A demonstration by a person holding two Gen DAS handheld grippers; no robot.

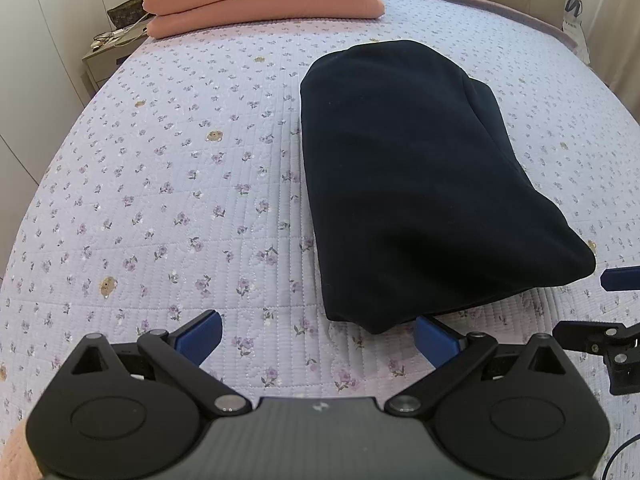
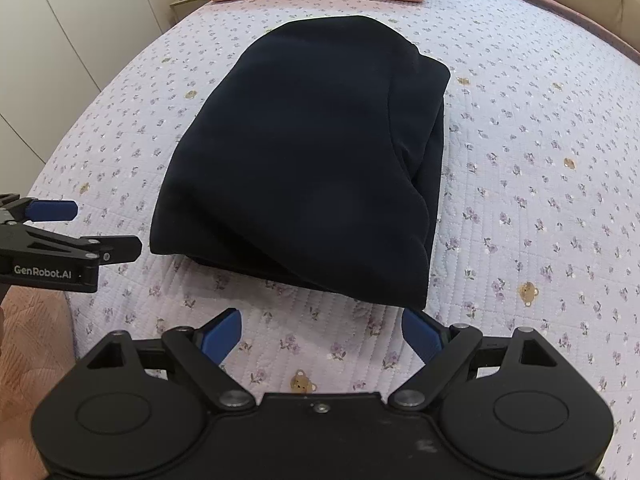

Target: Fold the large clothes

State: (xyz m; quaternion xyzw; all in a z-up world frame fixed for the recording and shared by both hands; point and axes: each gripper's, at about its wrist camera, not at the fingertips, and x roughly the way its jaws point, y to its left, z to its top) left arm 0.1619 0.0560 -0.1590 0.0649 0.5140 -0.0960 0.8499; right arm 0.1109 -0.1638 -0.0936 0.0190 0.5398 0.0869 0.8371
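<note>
A dark navy garment (image 1: 420, 184) lies folded into a thick rectangle on the bed; it also shows in the right wrist view (image 2: 312, 160). My left gripper (image 1: 316, 338) is open and empty, just short of the garment's near left corner. My right gripper (image 2: 322, 336) is open and empty, just short of the garment's near right corner. The right gripper's fingers (image 1: 620, 278) show at the left view's right edge. The left gripper (image 2: 64, 232) shows at the right view's left edge.
The bed is covered by a lilac quilt with small flowers (image 1: 180, 200). Folded salmon-pink bedding (image 1: 264, 0) is stacked at the head of the bed. A nightstand with cables (image 1: 108, 46) stands at the far left, beside white wardrobe doors.
</note>
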